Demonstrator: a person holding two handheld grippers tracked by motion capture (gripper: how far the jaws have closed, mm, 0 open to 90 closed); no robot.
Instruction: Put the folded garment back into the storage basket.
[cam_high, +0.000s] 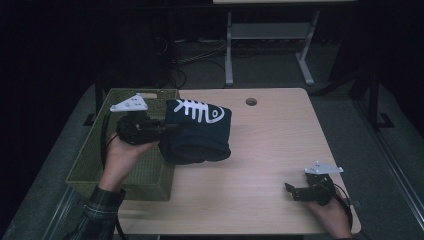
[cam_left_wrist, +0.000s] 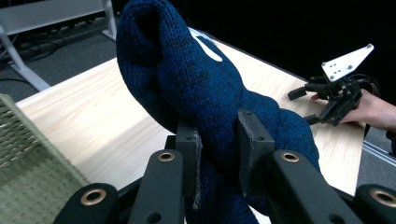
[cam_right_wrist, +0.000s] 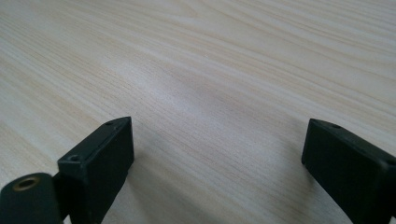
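Carrying the folded sweater (cam_high: 199, 132) to the basket (cam_high: 122, 170).
Left gripper (cam_left_wrist: 218, 140) is clamped on a bunched fold; clear the rim before lowering. Right gripper (cam_right_wrist: 217, 154), jaws apart, rests on the worktop (cam_high: 270, 150).

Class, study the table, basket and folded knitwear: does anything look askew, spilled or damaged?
Nothing spilled or damaged. The folded navy sweater hangs bunched from the left tool, partly over the green basket; the right tool rests open on the table.

no readable text, white fish-skeleton sign on navy sweater (cam_high: 200, 131)
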